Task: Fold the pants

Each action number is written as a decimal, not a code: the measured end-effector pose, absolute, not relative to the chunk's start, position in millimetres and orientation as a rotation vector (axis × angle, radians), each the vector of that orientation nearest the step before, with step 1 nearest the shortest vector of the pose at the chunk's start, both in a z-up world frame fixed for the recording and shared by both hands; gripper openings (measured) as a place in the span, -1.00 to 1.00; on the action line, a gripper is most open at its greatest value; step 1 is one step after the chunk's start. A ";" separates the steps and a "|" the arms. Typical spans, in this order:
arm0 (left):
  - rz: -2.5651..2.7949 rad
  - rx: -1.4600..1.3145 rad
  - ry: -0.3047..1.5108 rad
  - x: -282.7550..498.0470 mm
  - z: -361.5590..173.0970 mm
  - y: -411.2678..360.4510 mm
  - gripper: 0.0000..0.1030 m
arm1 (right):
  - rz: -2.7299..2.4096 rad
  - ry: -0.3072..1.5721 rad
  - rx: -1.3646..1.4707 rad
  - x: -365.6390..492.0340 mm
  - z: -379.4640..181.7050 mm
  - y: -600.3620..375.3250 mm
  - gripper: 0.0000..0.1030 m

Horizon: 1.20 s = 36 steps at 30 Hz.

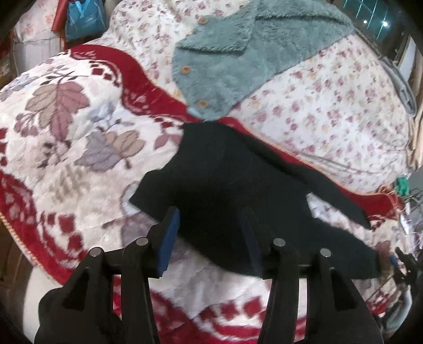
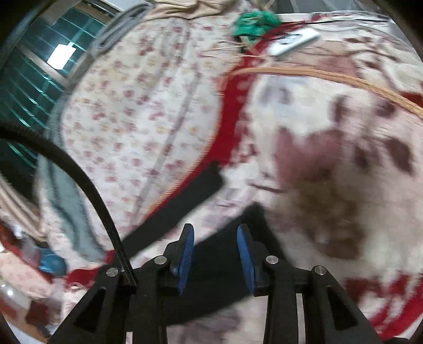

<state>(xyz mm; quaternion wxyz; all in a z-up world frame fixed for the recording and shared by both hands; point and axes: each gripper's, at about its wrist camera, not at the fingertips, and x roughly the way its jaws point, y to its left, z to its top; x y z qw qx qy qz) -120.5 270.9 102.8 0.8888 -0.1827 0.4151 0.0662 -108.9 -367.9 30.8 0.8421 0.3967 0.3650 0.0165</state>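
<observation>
Left wrist view: the left gripper [image 1: 211, 235] stands over a bed, its two blue pads [image 1: 169, 238] parted about halfway with nothing between them; the pads press on nothing. The black pants [image 1: 238, 185] lie flat on the blanket [image 1: 66, 119], a red-and-white leaf-patterned cover, just beyond the fingertips, spreading from the centre toward 4 o'clock. One pant end runs along the blanket's red border toward 3 o'clock. At 12 o'clock a teal fleece jacket [image 1: 238, 53] with wooden buttons lies on a small-flowered sheet [image 1: 330, 105], its lower corner nearly touching the top of the pants. A blue bag [image 1: 82, 19] sits at 11 o'clock. The right gripper's tip shows faintly at the 4 o'clock edge.

Right wrist view (blurred): the right gripper [image 2: 215, 254] likewise has its blue pads moderately apart and empty. Black cloth of the pants [image 2: 211, 277] lies beneath and behind the fingers, and a narrow black strip extends from 8 o'clock toward the centre. A black cable [image 2: 79, 180] arcs in from 9 o'clock to the gripper body. A white remote [image 2: 293, 41] and a green object [image 2: 253, 22] rest at 12 to 1 o'clock.
</observation>
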 end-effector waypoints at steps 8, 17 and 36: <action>-0.026 -0.487 0.962 -48.0 89.6 237.4 -0.06 | 0.158 0.856 0.875 -32.7 -1.2 -324.9 -0.24; -0.057 -0.593 1.055 40.0 56.1 205.5 -0.06 | 0.122 0.871 0.985 -5.6 -44.7 -329.8 -0.05; 0.044 -0.686 1.099 123.4 10.1 200.0 -0.06 | 0.117 0.878 1.025 38.3 -61.8 -331.8 -0.03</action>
